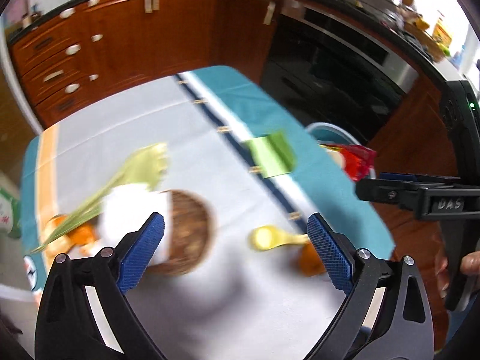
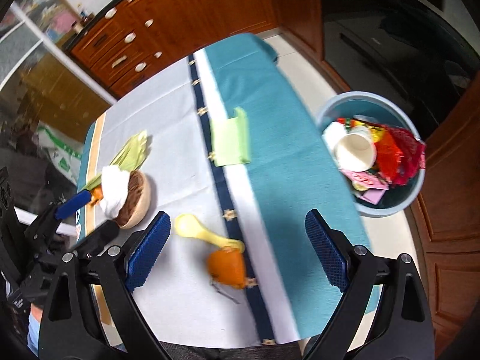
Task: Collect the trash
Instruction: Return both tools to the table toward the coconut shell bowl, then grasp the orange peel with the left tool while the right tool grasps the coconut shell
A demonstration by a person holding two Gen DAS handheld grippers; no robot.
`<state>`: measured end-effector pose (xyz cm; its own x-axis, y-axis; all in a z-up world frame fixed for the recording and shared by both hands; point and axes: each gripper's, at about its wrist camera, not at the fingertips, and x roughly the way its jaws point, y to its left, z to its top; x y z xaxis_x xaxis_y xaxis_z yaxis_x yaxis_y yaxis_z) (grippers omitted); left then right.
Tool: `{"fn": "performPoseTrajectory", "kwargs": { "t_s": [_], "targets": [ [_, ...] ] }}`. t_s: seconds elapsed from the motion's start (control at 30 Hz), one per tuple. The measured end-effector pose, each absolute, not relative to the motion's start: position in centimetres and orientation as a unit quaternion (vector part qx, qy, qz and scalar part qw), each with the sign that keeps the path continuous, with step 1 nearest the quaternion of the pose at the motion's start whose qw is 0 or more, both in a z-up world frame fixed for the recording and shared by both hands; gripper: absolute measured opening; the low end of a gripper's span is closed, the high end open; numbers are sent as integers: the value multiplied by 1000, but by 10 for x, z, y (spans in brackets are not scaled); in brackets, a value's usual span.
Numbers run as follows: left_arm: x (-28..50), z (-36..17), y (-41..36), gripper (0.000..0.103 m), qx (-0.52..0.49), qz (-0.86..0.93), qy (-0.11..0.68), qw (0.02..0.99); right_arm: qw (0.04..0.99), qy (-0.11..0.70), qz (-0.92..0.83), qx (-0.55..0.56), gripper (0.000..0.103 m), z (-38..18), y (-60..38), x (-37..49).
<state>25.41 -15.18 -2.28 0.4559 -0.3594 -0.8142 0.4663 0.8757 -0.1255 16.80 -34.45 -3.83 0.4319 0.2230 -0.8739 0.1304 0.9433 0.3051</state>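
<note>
Only the right wrist view looks into the blue bin [image 2: 417,192] beside the table [image 2: 180,285]: a paper cup [image 2: 354,150], red wrappers [image 2: 399,153] and a pink packet [image 2: 369,181] whose writing is too blurred to read. On the table near the bin lie a green napkin [image 2: 229,138], a yellow spoon [image 2: 195,228] and an orange peel [image 2: 226,267]. The left gripper [image 1: 235,249] and the right gripper [image 2: 237,252] both gape wide with nothing between them. The left wrist view shows "DAS" on the right gripper's body.

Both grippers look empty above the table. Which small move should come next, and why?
Probably lower the open right gripper onto the orange crumpled wrapper. It lies loose on the striped tablecloth just below that gripper, beside the yellow plastic spoon, and the round blue trash bin stands on that side.
</note>
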Motion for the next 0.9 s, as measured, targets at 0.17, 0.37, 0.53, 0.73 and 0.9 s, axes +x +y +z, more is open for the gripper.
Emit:
{"fn": "performPoseTrajectory", "kwargs": {
  "t_s": [0.17,0.37,0.53,0.73,0.9],
  "targets": [
    [258,-38,-94,97,36,-206,467,859,816,551,60,162,88,-48,-303,182],
    [264,-61,-47,97,-15,-186,492,850,795,577,102,156,88,-70,-250,208],
    [270,-68,-32,97,-29,-187,500,845,780,596,118,151,88,-88,-222,225],
    [276,-77,-18,97,-54,-182,505,842,769,610,119,150,88,-103,-215,234],
    [278,-85,-19,97,-67,-186,516,834,766,611,116,162,88,-110,-219,239]
  ]
}}
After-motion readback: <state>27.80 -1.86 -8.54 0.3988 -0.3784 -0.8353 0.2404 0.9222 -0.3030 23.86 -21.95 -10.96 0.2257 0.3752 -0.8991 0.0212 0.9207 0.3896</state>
